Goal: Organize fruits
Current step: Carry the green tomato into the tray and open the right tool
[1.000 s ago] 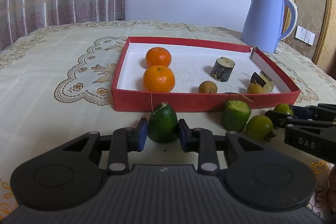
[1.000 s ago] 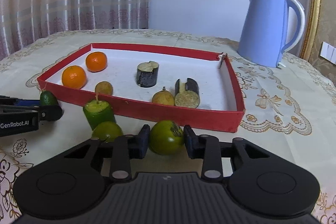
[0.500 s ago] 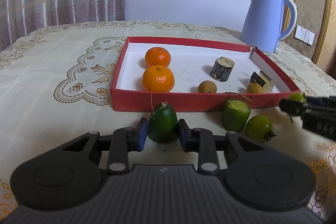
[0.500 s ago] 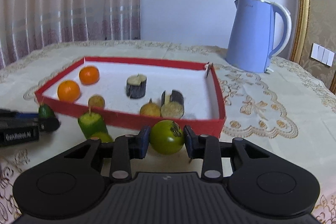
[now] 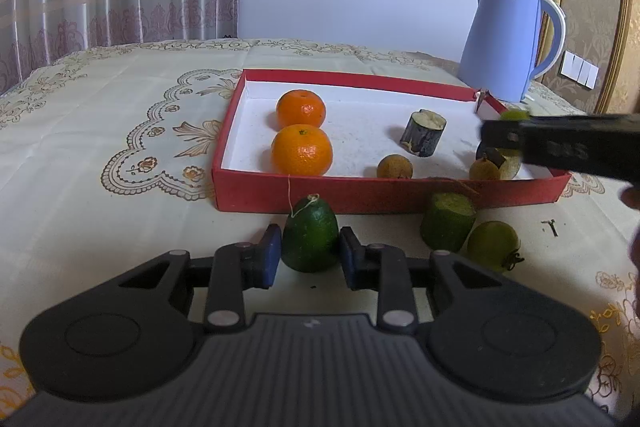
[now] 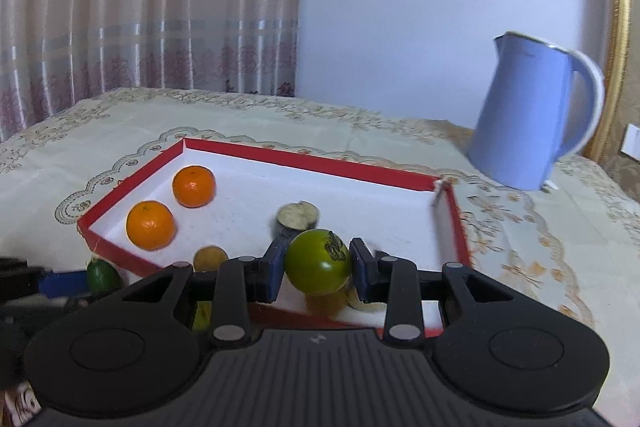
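On the cream embroidered tablecloth (image 5: pixel 120 131) sits a shallow red tray (image 5: pixel 360 193) with a white floor. Writing is scarce and mostly unreadable: the right gripper's black body crossing the left wrist view bears pale raised characters too blurred to make out, and faint lettering near the top of the blue kettle (image 5: pixel 508 43) is too small to read. A small pale mark sits on the ribbed housing in each wrist view.

Counted in the tray: two oranges, the near orange (image 5: pixel 302 155) and the far orange (image 5: pixel 301 109), one behind the other by the left wall; two small brown round fruits (image 5: pixel 394 167), one at the middle of the front wall and one toward the right; one dark-skinned cut stalk piece (image 5: pixel 425 134) standing upright; and a second such piece at the right, largely hidden behind the other gripper.

Outside the tray, on the cloth in front of it, are three green things: a dark green pointed fruit (image 5: pixel 310 235) with a string at its top, a green cut cylinder (image 5: pixel 448 223), and a yellow-green round fruit (image 5: pixel 493 246) touching that cylinder.

The left gripper (image 5: pixel 309 255) pinches the dark green pointed fruit, which stands on the cloth just before the tray's front wall. The right gripper (image 6: pixel 318 263) is clamped on a green tomato (image 6: pixel 318 262) with a dark calyx, held in the air above the tray's near right part.
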The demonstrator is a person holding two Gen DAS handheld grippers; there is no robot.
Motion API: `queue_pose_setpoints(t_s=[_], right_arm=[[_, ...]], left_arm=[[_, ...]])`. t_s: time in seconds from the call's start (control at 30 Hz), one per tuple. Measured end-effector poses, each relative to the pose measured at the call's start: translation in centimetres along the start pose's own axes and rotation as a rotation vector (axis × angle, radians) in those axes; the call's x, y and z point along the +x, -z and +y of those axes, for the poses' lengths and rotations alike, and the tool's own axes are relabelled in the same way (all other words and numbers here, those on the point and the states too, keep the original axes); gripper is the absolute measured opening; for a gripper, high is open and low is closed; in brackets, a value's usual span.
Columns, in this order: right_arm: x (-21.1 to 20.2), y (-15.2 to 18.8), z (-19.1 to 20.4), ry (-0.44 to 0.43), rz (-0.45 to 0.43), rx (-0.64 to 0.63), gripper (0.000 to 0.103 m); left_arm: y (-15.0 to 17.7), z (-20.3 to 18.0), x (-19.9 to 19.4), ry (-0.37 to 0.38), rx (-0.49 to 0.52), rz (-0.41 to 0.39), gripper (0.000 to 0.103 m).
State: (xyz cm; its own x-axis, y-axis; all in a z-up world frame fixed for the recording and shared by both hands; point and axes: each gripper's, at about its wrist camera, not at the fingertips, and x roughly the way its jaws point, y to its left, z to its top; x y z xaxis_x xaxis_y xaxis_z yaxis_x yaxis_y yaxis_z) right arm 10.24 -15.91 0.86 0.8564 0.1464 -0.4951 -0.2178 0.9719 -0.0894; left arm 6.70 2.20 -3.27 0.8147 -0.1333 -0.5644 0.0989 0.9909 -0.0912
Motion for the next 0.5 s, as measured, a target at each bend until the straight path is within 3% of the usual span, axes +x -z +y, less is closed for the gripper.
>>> queue_pose_setpoints(t_s=[0.5], right_arm=[[6.7,-0.3,1.5,0.043,0.129,-0.039,0.034]], left_arm=[[0.0,0.1,0.0,0.006,-0.007,0.000,0.028]])
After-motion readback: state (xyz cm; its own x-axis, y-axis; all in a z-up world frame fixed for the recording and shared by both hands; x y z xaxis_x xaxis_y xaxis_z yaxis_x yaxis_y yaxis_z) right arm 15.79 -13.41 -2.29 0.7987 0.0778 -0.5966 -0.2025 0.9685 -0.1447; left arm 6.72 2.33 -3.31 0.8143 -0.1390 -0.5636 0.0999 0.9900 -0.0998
